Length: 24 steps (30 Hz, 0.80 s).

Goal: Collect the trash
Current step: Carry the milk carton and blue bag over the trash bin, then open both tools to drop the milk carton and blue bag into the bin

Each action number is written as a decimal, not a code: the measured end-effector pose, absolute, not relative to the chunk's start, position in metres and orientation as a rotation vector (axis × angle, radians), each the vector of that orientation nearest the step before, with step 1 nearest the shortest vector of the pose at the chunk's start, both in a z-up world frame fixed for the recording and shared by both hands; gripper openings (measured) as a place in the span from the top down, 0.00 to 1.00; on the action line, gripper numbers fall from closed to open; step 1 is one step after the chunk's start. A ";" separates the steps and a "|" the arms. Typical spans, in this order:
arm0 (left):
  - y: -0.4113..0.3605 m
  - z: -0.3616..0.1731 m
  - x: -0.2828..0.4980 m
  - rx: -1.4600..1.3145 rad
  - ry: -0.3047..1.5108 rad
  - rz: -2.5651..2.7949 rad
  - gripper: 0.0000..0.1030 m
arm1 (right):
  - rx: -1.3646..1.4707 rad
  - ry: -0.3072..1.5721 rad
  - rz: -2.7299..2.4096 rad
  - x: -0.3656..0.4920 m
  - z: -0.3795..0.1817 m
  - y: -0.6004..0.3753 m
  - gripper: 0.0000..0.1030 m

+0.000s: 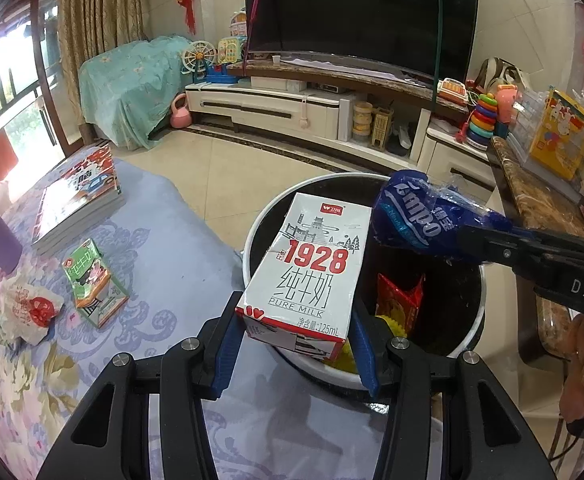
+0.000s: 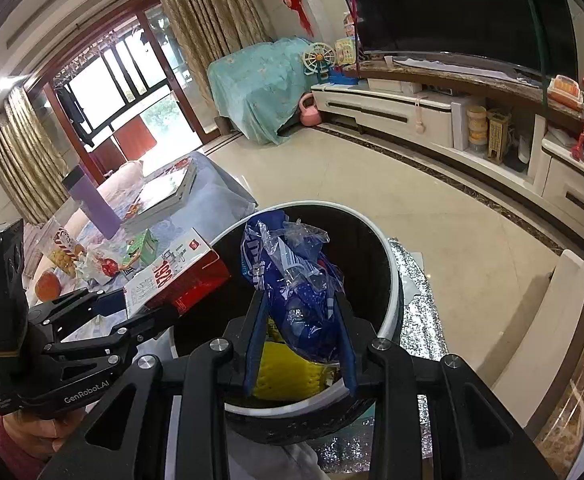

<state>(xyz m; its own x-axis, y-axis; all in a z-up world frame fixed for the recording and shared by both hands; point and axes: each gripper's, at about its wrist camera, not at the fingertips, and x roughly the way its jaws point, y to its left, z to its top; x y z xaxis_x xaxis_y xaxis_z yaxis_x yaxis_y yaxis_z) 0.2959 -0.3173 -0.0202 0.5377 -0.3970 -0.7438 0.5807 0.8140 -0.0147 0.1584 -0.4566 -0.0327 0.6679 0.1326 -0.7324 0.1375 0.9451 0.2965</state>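
The milk carton [image 1: 306, 268] is clamped in the left gripper [image 1: 296, 344], long axis pointing away, directly above the bin [image 1: 478, 312]. The blue wrapper [image 2: 296, 280] is clenched in the right gripper [image 2: 300, 344], likewise over the opening.

1. The milk carton [image 1: 306, 272] reads "1928", "纯牛奶", "PURE MILK" and "净含量:125mL".
2. The blue plastic wrapper [image 1: 416, 216] shows white letters "empo".
3. The right gripper [image 1: 472, 240] body reads "DAS", cut off at the picture's edge.
4. The left gripper [image 2: 139, 312] body reads "GenRobot.AI".
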 end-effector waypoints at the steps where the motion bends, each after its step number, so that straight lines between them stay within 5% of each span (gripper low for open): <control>1: -0.318 -0.020 0.297 0.247 0.817 -0.588 0.54 | 0.343 0.846 -0.004 0.159 -0.033 -0.457 0.69; 15: -0.333 -0.022 0.304 0.263 0.839 -0.605 0.53 | 0.341 0.876 -0.006 0.171 -0.037 -0.464 0.65; 18: -0.333 -0.022 0.304 0.251 0.844 -0.621 0.51 | 0.341 0.877 -0.015 0.172 -0.037 -0.466 0.58; 22: -0.328 -0.022 0.307 0.229 0.849 -0.609 0.43 | 0.356 0.865 -0.021 0.171 -0.036 -0.469 0.36; 24: -0.322 -0.023 0.305 0.210 0.854 -0.607 0.43 | 0.360 0.852 -0.025 0.168 -0.034 -0.469 0.35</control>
<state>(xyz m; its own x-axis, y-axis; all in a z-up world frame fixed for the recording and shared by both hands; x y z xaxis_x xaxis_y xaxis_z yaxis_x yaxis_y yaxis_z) 0.3054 -0.3217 -0.0227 0.5017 -0.4163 -0.7582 0.5793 0.8127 -0.0629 0.1680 -0.4695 -0.0341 0.6621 0.1211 -0.7396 0.1647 0.9392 0.3012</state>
